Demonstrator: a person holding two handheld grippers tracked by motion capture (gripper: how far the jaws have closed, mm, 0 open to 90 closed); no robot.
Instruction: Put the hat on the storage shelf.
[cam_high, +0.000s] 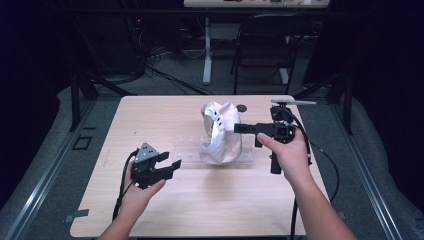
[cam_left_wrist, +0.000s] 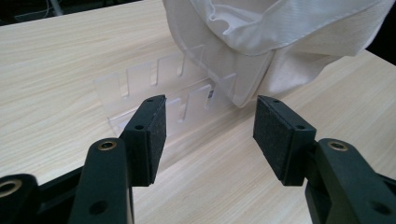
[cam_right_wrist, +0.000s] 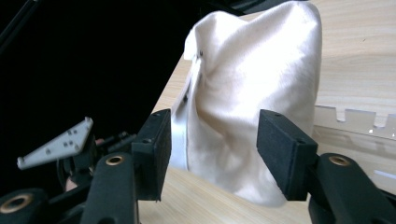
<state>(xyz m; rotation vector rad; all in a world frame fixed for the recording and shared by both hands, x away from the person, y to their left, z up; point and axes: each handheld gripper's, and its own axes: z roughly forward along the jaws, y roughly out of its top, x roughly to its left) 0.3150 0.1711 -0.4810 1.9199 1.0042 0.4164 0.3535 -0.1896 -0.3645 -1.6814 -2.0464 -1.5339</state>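
White garment (cam_high: 220, 132), looks like a collared shirt, stands bunched up in a heap at mid-surface (cam_high: 150, 115), draped over the right end of a clear slotted plastic rack (cam_left_wrist: 154, 88); the rack's left end sticks out bare toward the left tongs (cam_high: 167, 167). Left tongs sit at the near left, just short of the rack, jaws spread with nothing between them; in the left gripper view the pads (cam_left_wrist: 156, 135) frame the rack's notched edge and the collar hem hanging over it, so my read is they're lined up to pin the rack or catch the hem, can't tell which. Right tongs (cam_high: 240, 128) come in from the right, held level at about mid-height of the heap, tips at the cloth or just touching it. In the right gripper view the jaws are released, standing apart with the cloth bulge straight ahead between the pads (cam_right_wrist: 280, 149), not yet pinched. Level approach makes sense: side grab on a fold rather than digging from the top. Cloth is soft and propped only by its own folds and the rack, so expect it to slump or drag the rack once pulled. Small dark round object (cam_high: 242, 107) on the far side behind the heap, well clear of both tongs.
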